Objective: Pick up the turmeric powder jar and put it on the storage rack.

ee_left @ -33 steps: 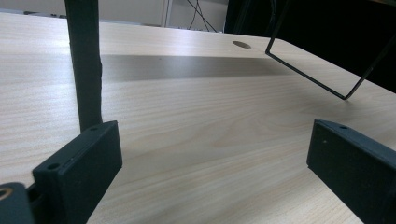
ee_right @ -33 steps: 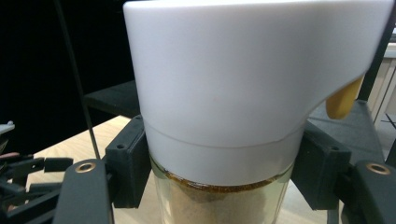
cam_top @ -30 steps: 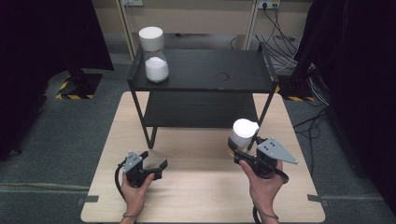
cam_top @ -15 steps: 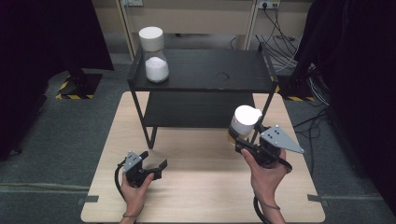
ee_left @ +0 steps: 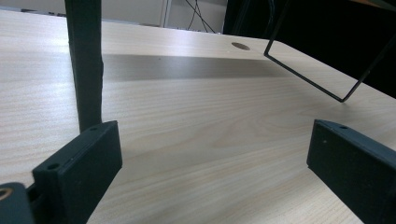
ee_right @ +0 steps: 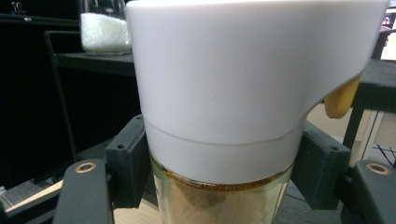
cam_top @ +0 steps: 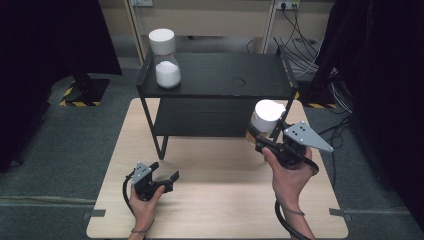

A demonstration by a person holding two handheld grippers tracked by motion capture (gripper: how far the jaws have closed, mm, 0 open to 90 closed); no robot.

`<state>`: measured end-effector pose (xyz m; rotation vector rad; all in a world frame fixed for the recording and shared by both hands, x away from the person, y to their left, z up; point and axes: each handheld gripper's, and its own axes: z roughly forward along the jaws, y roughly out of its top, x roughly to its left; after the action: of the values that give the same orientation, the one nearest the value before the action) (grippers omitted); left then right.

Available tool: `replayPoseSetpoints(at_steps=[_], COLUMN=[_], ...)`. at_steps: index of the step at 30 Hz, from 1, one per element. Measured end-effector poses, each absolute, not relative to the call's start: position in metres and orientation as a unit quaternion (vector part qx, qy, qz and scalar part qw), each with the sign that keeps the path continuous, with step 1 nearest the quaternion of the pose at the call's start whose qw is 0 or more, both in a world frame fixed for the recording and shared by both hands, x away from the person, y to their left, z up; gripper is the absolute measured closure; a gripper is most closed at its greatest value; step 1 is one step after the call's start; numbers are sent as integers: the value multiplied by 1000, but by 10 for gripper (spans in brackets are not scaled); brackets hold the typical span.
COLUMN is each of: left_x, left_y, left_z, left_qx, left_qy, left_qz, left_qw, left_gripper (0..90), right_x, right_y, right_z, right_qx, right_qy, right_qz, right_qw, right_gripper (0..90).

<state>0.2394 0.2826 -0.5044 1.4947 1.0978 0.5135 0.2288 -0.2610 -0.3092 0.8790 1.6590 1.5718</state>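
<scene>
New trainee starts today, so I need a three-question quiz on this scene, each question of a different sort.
1. True or false: the left tool holds a jar.
2. What fills the jar on the shelf top? A) white grains B) brown powder C) water
3. Fill in: the right tool is shut on the ____ jar, which has a white lid.

Key
1. False: its jaws stand open above the table, with nothing between them.
2. A
3. Brown-filled: the right gripper view shows brown contents under the lid.
</scene>
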Motion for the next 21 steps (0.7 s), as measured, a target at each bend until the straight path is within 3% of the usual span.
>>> replayPoseSetpoints(at_steps=[21], left_x=[240], left_y=[282], left_z=[-504], left_qx=[639], left_qy=[468], left_qz=[219], left_qw=[571], left_gripper=[25], right_x=[243], right_y=[-262], right_z=[-272], right_qx=[338], right_qy=[637], right_qz=[604], right_qw=[340], right_gripper=[310])
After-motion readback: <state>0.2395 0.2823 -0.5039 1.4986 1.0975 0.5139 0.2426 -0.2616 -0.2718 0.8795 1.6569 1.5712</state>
